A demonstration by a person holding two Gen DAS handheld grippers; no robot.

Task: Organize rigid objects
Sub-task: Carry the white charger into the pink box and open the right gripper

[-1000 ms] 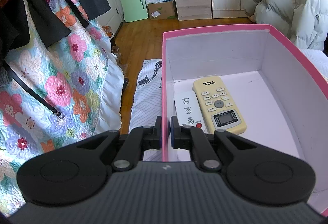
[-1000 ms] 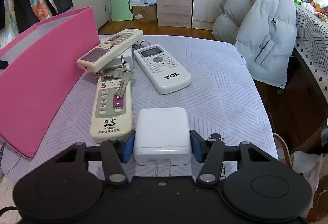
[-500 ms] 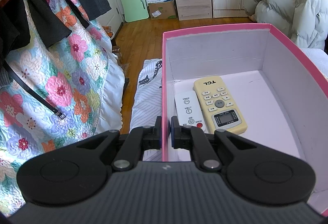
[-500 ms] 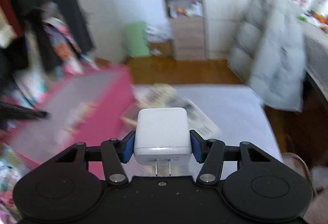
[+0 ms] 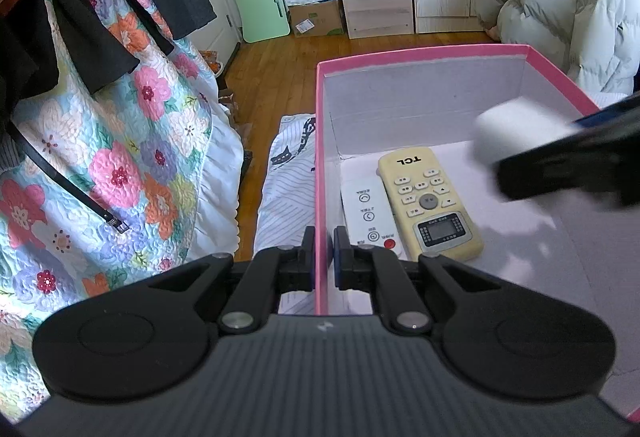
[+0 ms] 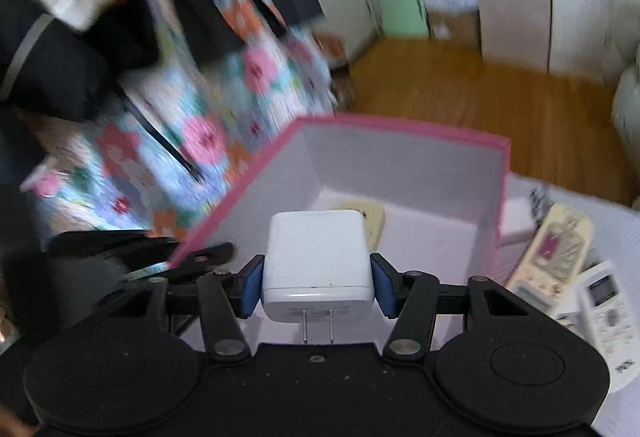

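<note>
My left gripper (image 5: 323, 257) is clamped narrow on the near left wall of the pink box (image 5: 420, 51), one finger outside the wall, one inside. The wall edge runs straight up between the pads.

My right gripper (image 6: 318, 285) holds the white charger (image 6: 318, 257) between its blue pads, prongs pointing back toward the camera. In the left wrist view the charger (image 5: 516, 129) shows as a blurred white block over the right side of the box, above the floor of it; the gripper behind it is a dark smear cut off by the frame edge.

Inside the box: a yellowed TCL remote (image 5: 430, 203) lying flat, and just beside it on the left a white remote (image 5: 370, 209), its near end hidden behind my left finger. The right wrist view shows only a corner of the yellowed remote past the charger.

Outside the box, on the striped cloth (image 6: 624, 237): two more remotes (image 6: 556, 249), blurred, the lower one cut off. Labels unreadable there. Floral quilt (image 5: 120, 157) at left.
</note>
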